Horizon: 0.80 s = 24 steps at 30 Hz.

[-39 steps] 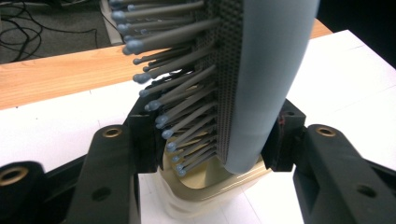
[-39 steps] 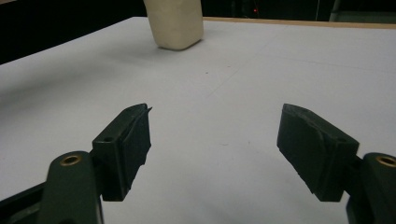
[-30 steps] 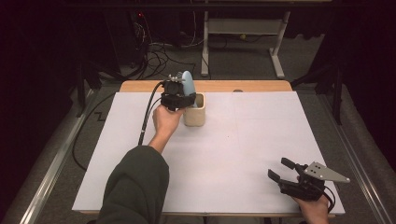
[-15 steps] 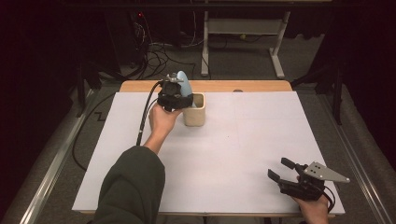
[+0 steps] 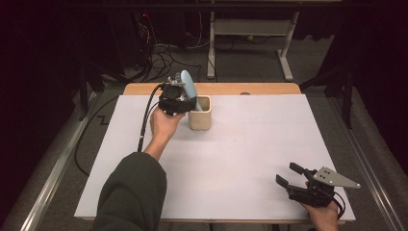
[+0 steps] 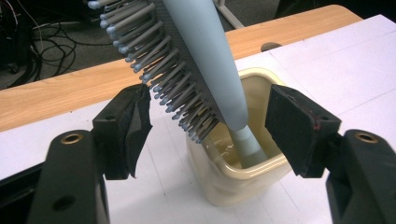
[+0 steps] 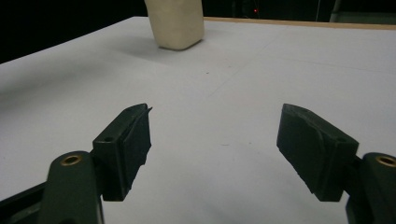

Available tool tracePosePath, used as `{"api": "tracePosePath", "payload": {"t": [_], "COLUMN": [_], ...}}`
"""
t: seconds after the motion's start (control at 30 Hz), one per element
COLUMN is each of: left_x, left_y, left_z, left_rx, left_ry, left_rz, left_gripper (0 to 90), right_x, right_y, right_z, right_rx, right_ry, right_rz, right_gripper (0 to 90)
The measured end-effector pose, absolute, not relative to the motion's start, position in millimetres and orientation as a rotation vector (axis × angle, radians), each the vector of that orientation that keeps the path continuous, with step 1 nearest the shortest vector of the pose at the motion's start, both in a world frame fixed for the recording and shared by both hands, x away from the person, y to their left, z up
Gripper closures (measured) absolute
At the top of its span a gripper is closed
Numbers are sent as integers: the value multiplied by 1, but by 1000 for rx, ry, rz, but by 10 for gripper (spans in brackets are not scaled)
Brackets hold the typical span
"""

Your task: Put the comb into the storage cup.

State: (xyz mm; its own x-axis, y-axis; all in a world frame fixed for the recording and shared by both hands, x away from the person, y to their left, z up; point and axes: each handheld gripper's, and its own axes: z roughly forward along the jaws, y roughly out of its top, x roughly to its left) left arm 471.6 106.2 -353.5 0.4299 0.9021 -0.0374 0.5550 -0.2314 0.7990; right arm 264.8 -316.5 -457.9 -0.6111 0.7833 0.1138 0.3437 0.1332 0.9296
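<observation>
Upright, beige cup [image 6: 233, 186], grey hairbrush [image 6: 205, 70] standing handle-down inside

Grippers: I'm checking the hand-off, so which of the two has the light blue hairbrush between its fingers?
The left gripper, at the beige square plastic cup: its fingers, just opened, flank the light blue hairbrush standing handle-down in that cup. The right gripper is open over the white table.

we see a white table top [image 5: 250, 159] across the middle of the high view, with a strip of bare wood [image 5: 250, 88] along its far edge. above it, in the upper centre, stands a pale metal frame [image 5: 250, 33] on grey carpet, and a tangle of dark cables [image 5: 163, 55] lies at the upper left (near a small red light). metal rails [image 5: 48, 178] run down both sides.
</observation>
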Motion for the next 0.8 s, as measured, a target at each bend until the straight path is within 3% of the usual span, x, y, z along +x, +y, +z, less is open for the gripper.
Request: {"api": "tracePosePath", "payload": {"t": [0.8], "left_x": [454], "left_y": [120], "left_z": [-349], "left_rx": [1932], "left_ry": [1190], "left_rz": [594], "left_gripper": [322], "right_x": [265], "right_y": [-316], "right_z": [-458], "right_rx": [1083], "right_ry": [2019], "right_rz": [1471], "right_gripper": [264]}}
